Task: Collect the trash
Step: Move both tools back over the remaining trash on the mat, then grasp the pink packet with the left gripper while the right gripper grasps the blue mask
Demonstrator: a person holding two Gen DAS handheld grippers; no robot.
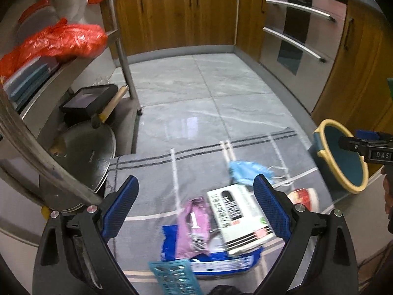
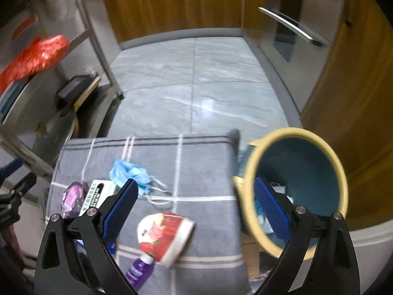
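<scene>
Grey marble-tiled floor [image 1: 186,83], wooden cabinets [image 1: 176,17], steel oven [image 1: 297,41], metal shelving rack [image 1: 118,41] at left

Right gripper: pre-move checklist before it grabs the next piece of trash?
1. Right gripper open, nothing held: ok.
2. Red cup lies on its side on the mat, between the jaws' line: ok.
3. Bin open, beside the mat, trash already inside: ok.
4. Left gripper open over the box, apart from the cup: ok.
5. Purple bottle touching the cup: cannot tell.
</scene>
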